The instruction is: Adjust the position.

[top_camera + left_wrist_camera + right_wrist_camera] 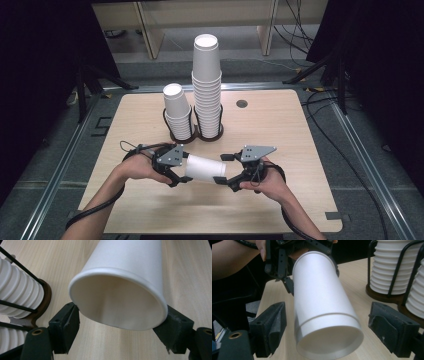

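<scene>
Between the two hands, above the near middle of the bench (280, 115): a white paper cup (206, 168), lying roughly level; rim end toward the left gripper (176, 171), other end toward the right gripper (223, 169). Left gripper clenched on the cup; in the left gripper view, both black pads pressed against the outside of the cup (120, 290) just behind its rim, open mouth facing the camera, bare wood beneath. Right gripper released; in the right gripper view, its pads standing wide on either side of the cup (322, 312), a gap to each side, no contact visible; the end near this camera showing a seam ring and a shallow recess. Behind the cup in that view: the left gripper (312, 270) closed on the far end, with part of a hand beside it. Farther back on the bench, two black wire holders on round wooden bases, touching side by side; short stack of cups (177, 112) in the left holder, tall stack of cups (207, 82) in the right. Small dark round hole (242, 104) in the bench just right of the tall stack. Cables trailing from both grippers past the forearms.
</scene>
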A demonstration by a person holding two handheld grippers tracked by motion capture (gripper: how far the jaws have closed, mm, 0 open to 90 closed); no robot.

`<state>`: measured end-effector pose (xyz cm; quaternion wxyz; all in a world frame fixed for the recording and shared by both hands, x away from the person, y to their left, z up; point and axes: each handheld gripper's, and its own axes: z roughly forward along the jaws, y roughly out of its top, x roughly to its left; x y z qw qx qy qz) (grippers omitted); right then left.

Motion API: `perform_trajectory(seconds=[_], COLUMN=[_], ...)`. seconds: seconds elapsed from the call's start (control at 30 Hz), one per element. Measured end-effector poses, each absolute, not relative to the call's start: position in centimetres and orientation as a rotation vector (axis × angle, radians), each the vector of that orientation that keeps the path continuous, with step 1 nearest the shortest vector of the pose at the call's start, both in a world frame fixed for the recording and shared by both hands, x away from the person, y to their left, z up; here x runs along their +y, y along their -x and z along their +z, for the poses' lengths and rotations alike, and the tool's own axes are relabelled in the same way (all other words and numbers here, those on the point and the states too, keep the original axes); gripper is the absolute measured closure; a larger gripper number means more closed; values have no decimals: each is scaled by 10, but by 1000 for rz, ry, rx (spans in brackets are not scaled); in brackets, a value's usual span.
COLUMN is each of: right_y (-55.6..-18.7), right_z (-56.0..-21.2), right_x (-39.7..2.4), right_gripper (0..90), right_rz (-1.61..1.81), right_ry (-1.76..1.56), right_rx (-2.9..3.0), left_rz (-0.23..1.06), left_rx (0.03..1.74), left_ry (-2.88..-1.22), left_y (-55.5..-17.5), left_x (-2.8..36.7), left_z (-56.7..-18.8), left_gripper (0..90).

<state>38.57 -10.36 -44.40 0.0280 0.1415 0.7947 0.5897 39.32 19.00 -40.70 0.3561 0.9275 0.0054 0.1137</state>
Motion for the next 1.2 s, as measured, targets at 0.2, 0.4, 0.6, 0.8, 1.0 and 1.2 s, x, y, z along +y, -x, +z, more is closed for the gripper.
perform_trajectory(seconds=[0.2,0.4,0.6,0.8,1.0,1.2], right_y=[-383,-381,-382,-385,-389,-394], right_z=[-441,-437,-426,-414,-406,-404], right_x=[-114,-116,-110,-100,-86,-73], right_gripper=[157,157,164,168,173,176], right_rz=[1812,1787,1707,1599,1475,1389], right_ry=[-467,-460,-424,-393,-363,-300], right_rx=[2437,2460,2476,2533,2651,2705], left_rz=[286,270,273,272,277,279], left_rx=[-4,-36,-41,-50,-65,-93], left_ry=[-2412,-2457,-2497,-2539,-2585,-2639], left_y=[-395,-398,-399,-400,-400,-398], left_x=[188,186,183,179,176,172], left_z=[-404,-401,-395,-392,-390,-386], left_gripper=[246,247,247,249,249,250])
